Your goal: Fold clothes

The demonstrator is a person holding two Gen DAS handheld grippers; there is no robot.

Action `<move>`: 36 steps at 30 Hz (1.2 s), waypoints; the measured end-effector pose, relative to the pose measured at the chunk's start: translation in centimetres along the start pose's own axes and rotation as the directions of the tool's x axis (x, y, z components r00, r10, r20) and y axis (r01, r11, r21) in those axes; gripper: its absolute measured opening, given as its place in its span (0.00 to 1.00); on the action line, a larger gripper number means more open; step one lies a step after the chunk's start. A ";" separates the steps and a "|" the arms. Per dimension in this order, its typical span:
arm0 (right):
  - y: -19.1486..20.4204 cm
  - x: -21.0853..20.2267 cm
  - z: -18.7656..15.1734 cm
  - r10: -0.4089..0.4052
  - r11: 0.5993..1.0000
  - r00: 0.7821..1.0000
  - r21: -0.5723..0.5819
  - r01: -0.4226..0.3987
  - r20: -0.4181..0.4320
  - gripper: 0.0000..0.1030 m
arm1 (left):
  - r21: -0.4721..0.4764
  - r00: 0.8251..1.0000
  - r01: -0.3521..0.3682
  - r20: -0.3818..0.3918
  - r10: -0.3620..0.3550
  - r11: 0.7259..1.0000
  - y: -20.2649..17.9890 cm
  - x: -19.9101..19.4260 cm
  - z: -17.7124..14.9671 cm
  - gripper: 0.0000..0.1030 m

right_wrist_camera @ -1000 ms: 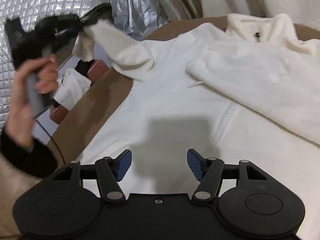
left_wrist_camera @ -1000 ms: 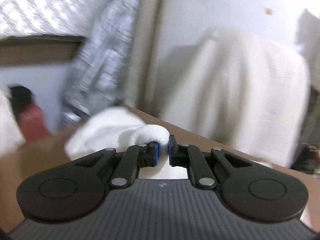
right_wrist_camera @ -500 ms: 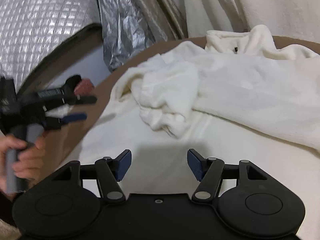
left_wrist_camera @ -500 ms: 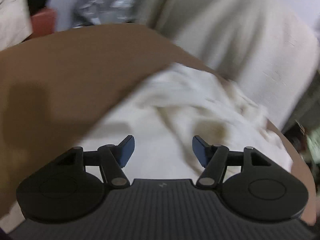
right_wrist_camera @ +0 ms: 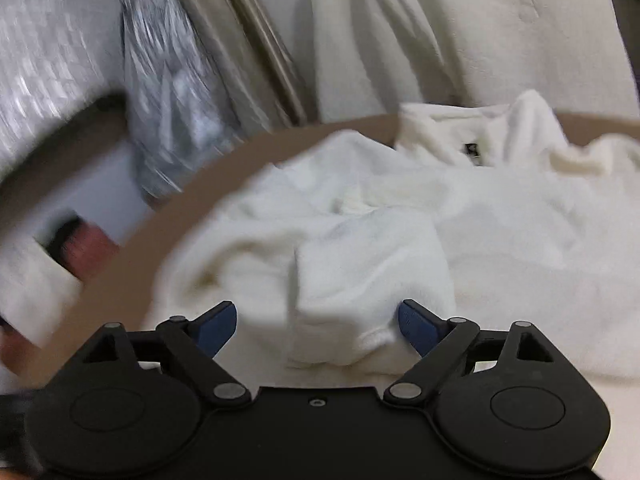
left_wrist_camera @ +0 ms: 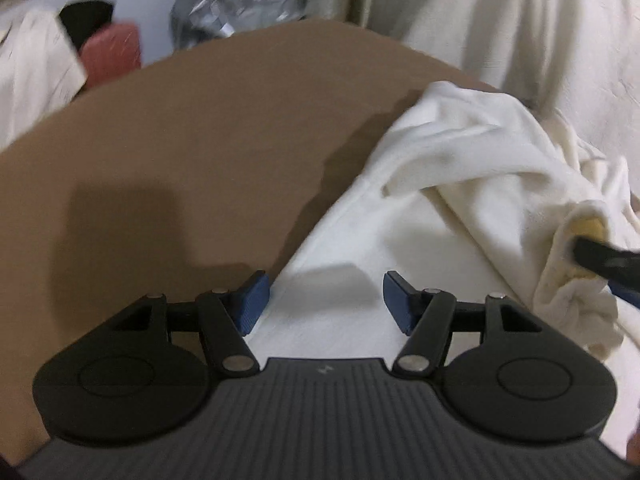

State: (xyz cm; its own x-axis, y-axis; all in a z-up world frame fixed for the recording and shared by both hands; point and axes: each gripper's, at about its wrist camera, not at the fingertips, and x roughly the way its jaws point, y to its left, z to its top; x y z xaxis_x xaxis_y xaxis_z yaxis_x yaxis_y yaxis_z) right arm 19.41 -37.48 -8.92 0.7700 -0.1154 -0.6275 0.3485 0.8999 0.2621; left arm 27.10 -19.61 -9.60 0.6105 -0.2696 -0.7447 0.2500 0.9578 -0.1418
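A white fleece garment lies spread on the brown table. My left gripper is open and empty, low over the garment's left edge. In the right wrist view the garment has its sleeve folded in a loose bunch across the body. My right gripper is open with its jaws on either side of the sleeve's cuff end. Its black fingertip shows in the left wrist view against the bunched sleeve.
Silver foil material and a cream cloth-covered object stand behind the table. A red item and white cloth lie beyond the table's left edge. Bare brown table lies left of the garment.
My left gripper let go of the sleeve, which dropped onto the garment, then opened and lowered to the garment's left edge. My right gripper moved forward until its jaws straddle the sleeve end.
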 end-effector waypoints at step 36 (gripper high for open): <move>-22.8 -7.1 -2.0 0.231 0.950 0.973 0.212 -0.230 0.022 0.76 | -0.325 0.933 0.347 0.025 -0.359 0.880 -2.2 5.9 1.7 0.38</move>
State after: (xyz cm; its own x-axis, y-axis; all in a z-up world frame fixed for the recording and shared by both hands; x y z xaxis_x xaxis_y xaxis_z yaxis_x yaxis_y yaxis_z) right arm 4.89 -56.33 -11.93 0.8412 0.0862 -0.5338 0.2669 0.7925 0.5485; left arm 31.40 -23.51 -12.57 0.4983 -0.5980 -0.6278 0.1873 0.7813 -0.5954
